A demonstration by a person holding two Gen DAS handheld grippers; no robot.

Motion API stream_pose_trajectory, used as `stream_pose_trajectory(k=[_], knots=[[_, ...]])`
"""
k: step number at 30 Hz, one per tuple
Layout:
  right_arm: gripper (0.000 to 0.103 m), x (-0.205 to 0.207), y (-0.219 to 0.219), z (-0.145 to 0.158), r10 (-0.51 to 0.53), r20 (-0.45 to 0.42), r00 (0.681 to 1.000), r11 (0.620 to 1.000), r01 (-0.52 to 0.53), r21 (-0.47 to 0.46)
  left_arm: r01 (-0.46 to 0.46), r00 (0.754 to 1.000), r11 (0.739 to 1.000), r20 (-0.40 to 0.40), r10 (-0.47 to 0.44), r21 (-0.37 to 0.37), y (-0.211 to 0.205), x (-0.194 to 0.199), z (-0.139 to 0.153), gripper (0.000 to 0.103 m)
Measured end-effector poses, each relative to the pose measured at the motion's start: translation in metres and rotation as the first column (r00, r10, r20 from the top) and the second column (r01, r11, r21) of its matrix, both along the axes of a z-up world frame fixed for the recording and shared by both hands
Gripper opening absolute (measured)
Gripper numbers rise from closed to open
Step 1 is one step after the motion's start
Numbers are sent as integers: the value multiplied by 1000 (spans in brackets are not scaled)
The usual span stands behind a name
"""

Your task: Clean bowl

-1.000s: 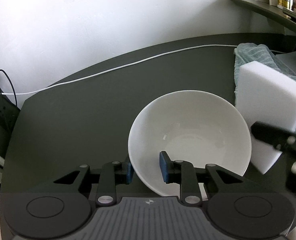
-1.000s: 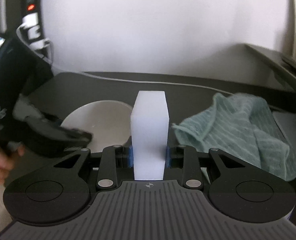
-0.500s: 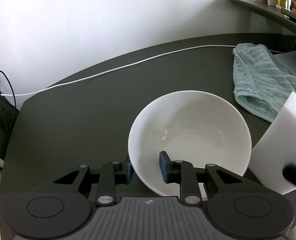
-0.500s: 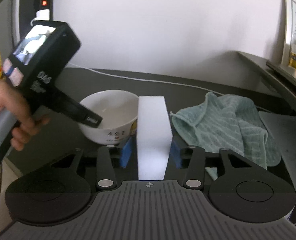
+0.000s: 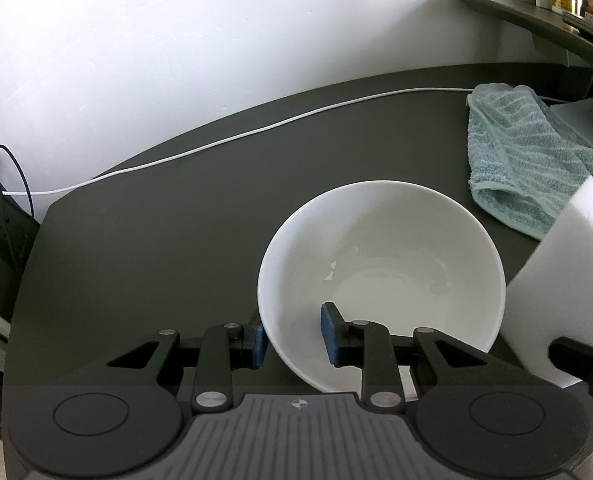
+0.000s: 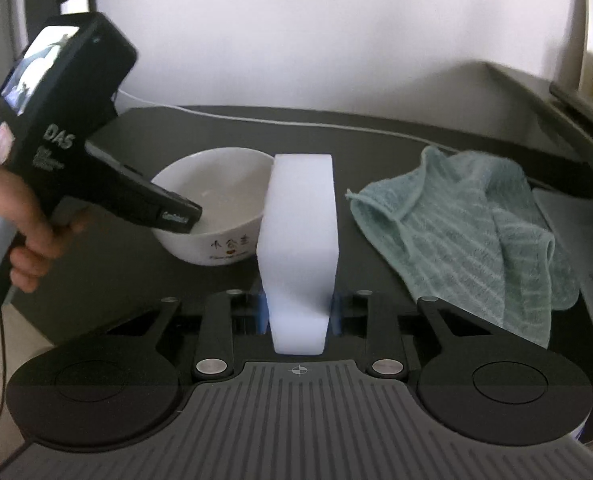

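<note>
A white bowl (image 5: pixel 380 264) stands on the dark table (image 5: pixel 156 248). My left gripper (image 5: pixel 294 340) straddles its near rim, one blue pad outside and one inside, shut on the wall. From the right wrist view the bowl (image 6: pixel 216 200) lies ahead to the left, with the left gripper (image 6: pixel 180 216) reaching into it. My right gripper (image 6: pixel 299 312) is shut on a white sponge block (image 6: pixel 300 240) held upright, just right of the bowl and apart from it. The sponge (image 5: pixel 568 280) shows at the right edge of the left wrist view.
A teal striped towel (image 6: pixel 456 232) lies crumpled to the right of the bowl, beside a grey sheet (image 6: pixel 576 232). A white cable (image 5: pixel 256 132) runs along the table's back. A shelf (image 5: pixel 536 20) with bottles juts out at the far right. A hand (image 6: pixel 24 248) holds the left gripper.
The right gripper has drawn back with the sponge, away from the bowl's far right rim toward the near right. The left gripper and the bowl have stayed put.
</note>
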State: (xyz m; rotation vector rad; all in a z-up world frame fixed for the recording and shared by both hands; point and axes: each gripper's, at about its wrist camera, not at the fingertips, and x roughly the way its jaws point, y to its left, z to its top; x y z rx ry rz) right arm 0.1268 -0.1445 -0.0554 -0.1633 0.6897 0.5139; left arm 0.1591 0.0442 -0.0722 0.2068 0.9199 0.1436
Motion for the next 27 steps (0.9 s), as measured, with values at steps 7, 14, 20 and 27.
stream_pose_trajectory(k=[7,14,20,27], knots=[[30,17,-2,-4,-17,-18,1000,998,18,53,99,993,975,43,-110,200,-16,15,1,37],[30,22,-1,-6,-11,-42,999,996,15,85,199,977,935,17,-213,295,-23,25,-4,26],[30,24,-5,-6,-45,-43,998,995,49,92,-74,996,997,-40,75,25,0,15,6,21],[30,21,7,-6,-46,-12,999,997,47,61,-153,987,979,-63,146,-136,4,-11,8,22]])
